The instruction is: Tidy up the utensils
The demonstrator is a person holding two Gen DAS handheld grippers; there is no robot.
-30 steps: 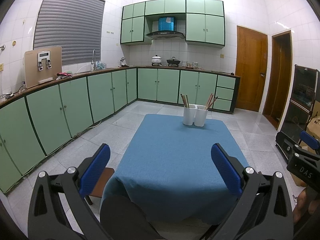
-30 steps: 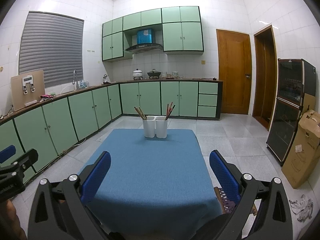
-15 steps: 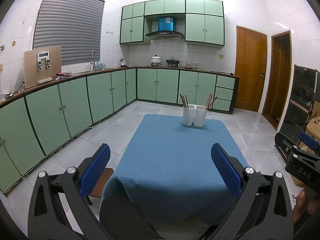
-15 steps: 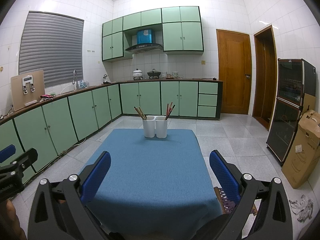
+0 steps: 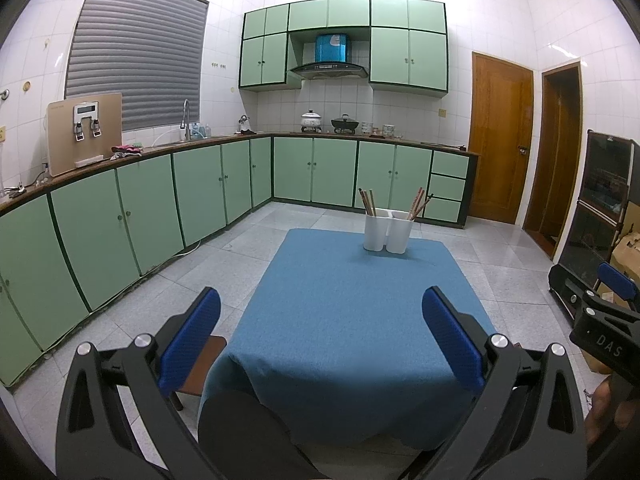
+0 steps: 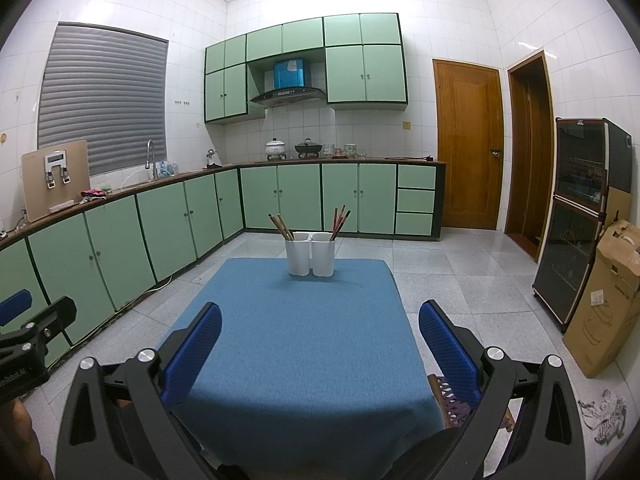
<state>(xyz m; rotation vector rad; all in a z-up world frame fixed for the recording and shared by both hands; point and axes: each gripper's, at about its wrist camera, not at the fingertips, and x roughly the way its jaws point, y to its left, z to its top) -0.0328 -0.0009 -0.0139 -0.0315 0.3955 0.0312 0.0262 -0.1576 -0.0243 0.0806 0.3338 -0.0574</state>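
The left gripper [image 5: 321,332] hangs with jaws spread, empty. On the blue counter [image 6: 304,344], both white holders [image 6: 311,253] hold chopsticks: lighter ones [image 6: 281,227] left, darker ones [image 6: 340,220] right; this suits sorted or unsorted. The right gripper [image 6: 320,346] is likewise spread, empty.

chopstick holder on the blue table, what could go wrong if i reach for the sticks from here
The white holder stands near the table's far edge; a forward push might slide it off. The chopsticks lean outward, so tugging one sideways could tip the holder. Both the left tool and the right tool are open and far back, a long reach.
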